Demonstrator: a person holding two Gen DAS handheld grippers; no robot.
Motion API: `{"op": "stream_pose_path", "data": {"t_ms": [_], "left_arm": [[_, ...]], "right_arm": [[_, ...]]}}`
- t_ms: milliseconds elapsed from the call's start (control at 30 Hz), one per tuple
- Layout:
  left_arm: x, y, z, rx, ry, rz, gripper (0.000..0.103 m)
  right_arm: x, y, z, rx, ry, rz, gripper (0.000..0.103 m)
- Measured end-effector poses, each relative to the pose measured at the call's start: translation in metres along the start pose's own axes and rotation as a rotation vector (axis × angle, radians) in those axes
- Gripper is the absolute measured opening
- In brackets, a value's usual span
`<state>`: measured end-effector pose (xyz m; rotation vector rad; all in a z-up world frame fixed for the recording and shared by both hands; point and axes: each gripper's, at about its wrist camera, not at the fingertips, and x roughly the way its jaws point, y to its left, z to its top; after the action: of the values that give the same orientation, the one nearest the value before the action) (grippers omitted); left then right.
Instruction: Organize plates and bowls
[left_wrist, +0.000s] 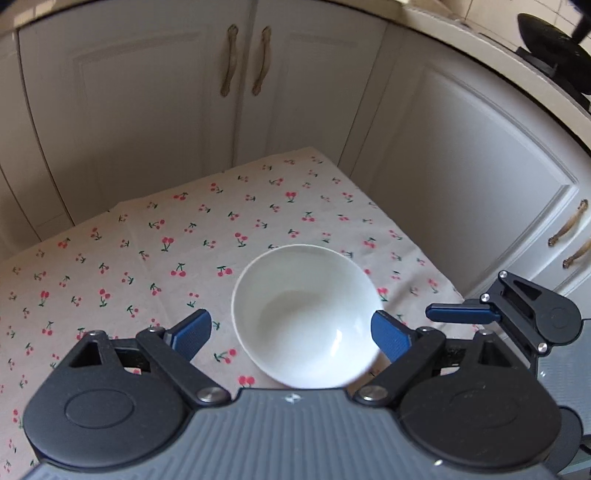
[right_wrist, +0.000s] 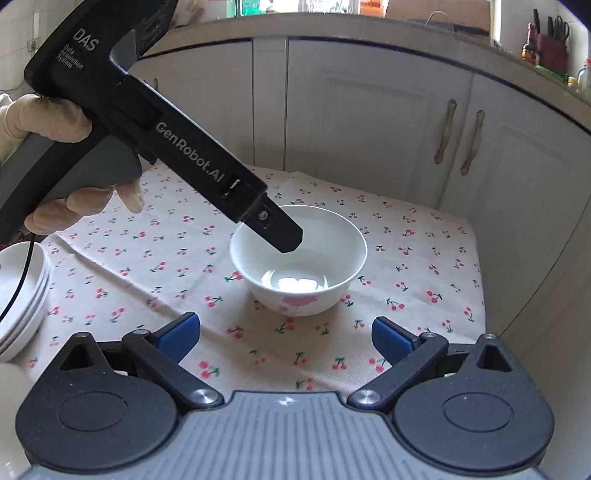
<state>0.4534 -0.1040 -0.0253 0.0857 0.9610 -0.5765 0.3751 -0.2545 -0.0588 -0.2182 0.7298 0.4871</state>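
A white bowl (left_wrist: 306, 317) with a pink pattern on its outside (right_wrist: 299, 266) stands upright on the cherry-print tablecloth (right_wrist: 406, 266). My left gripper (left_wrist: 290, 328) is open and hovers over the bowl. Its right pad (left_wrist: 388, 338) is at the bowl's rim, and a gap separates its left pad (left_wrist: 192, 332) from the rim. In the right wrist view the left gripper (right_wrist: 284, 236), held by a gloved hand (right_wrist: 48, 118), reaches over the bowl's far rim. My right gripper (right_wrist: 284, 338) is open and empty, just short of the bowl. One of its blue fingers (left_wrist: 458, 314) shows in the left wrist view.
A stack of white dishes (right_wrist: 22, 295) sits at the table's left edge. White cabinet doors with handles (left_wrist: 243, 62) close off the far side and the right. The table's right edge (right_wrist: 480, 280) drops off beside them. A black pan (left_wrist: 554, 55) rests on the counter.
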Motion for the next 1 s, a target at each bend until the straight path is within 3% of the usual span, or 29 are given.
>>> {"op": "stream_pose_path", "data": {"t_ms": [133,433,700,1000], "left_arm": [[0.012,0.005,0.006,-0.01,0.022,-0.013,0.09],[0.03,0.008,0.008,-0.004,0.051,-0.035,0.075],[0.035,0.013,0.011,-0.011,0.074,-0.059,0.065],[0.041,0.014,0.015,0.005,0.096,-0.061,0.065]], "right_arm": [[0.014,-0.004,0.007,-0.021,-0.001,0.001,0.098],[0.042,-0.006,0.012,-0.04,0.016,-0.01,0.085],[0.046,-0.005,0.012,-0.05,0.006,-0.018,0.082],[0.046,-0.004,0.013,-0.052,0.005,-0.021,0.082]]}}
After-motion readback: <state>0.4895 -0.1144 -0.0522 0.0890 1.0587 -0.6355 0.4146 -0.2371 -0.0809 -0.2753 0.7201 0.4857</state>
